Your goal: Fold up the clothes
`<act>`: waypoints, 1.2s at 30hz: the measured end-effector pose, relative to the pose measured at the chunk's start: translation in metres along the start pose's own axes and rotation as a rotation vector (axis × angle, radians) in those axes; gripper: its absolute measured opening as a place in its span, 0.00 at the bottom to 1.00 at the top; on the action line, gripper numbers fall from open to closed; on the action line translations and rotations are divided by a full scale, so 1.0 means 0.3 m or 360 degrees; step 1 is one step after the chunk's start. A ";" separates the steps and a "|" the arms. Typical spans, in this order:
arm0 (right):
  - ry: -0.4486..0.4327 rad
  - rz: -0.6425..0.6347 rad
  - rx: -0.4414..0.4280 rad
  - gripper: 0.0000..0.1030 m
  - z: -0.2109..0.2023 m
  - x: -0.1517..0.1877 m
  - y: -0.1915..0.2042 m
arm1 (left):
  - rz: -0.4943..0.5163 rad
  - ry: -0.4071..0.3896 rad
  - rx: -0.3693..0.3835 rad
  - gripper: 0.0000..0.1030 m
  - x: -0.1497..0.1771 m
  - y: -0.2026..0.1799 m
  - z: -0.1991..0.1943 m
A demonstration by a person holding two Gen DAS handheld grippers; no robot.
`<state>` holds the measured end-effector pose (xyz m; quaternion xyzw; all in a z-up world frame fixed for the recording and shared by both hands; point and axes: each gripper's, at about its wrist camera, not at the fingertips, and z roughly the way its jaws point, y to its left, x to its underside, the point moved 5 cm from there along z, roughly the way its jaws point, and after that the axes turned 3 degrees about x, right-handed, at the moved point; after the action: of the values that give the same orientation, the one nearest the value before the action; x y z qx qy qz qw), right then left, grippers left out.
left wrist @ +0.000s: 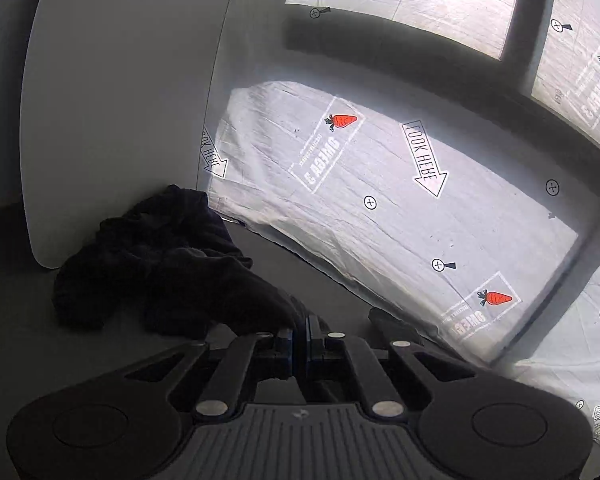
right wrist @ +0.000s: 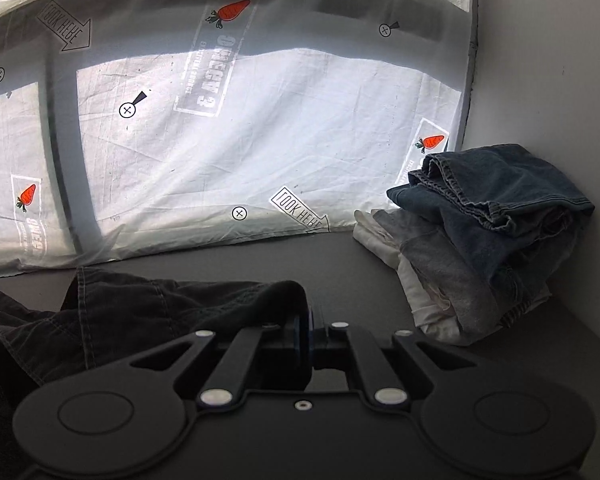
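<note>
Both grippers grip the same dark garment (right wrist: pixel 112 312) on the dark desk (right wrist: pixel 364 276). Seen from the left wrist, the left gripper (left wrist: pixel 300 328) has its fingers (left wrist: pixel 286 340) drawn close together, and a fold of the black cloth (left wrist: pixel 168 264) runs into them from the left; the rest of the garment lies crumpled in a heap on the desk, its far end against a pale rounded panel (left wrist: pixel 116 100) that stands upright at the left. Seen from the right wrist, the right gripper (right wrist: pixel 310 328) is likewise pinched narrow, with an edge of the garment, showing a stitched seam, draped over and caught between its fingers (right wrist: pixel 300 332); the cloth spreads away to the left across the desk.

Behind the desk hangs a white printed sheet (right wrist: pixel 260 140) lit from behind, marked with orange carrots (right wrist: pixel 232 10), "look here" arrows and small crossed circles. In the right corner of the desk, well apart from the dark garment, sits a pile of clothes: blue jeans (right wrist: pixel 500 196) on top, with grey cloth (right wrist: pixel 440 260) and white cloth (right wrist: pixel 380 232) beneath. The pile rests near a plain wall (right wrist: pixel 548 60) on the right.
</note>
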<state>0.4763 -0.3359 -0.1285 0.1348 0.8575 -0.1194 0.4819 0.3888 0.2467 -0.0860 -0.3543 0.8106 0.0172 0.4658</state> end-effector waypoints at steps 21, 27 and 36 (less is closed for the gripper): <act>0.0337 -0.0426 -0.0142 0.41 -0.088 0.291 0.189 | -0.0002 0.0624 -0.0281 0.17 0.424 0.204 0.236; 0.0268 -0.0872 -0.0324 0.56 -0.142 0.340 0.366 | 0.0015 0.0722 -0.0302 0.23 0.486 0.199 0.278; 0.0153 -0.1247 -0.0510 0.70 -0.180 0.388 0.564 | 0.0108 0.0693 -0.0339 0.27 0.496 0.173 0.281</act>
<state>0.4337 -0.1462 -0.2137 -0.2725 0.8731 -0.1522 0.3745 0.3739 0.2324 -0.2636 -0.3694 0.8970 0.0413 0.2393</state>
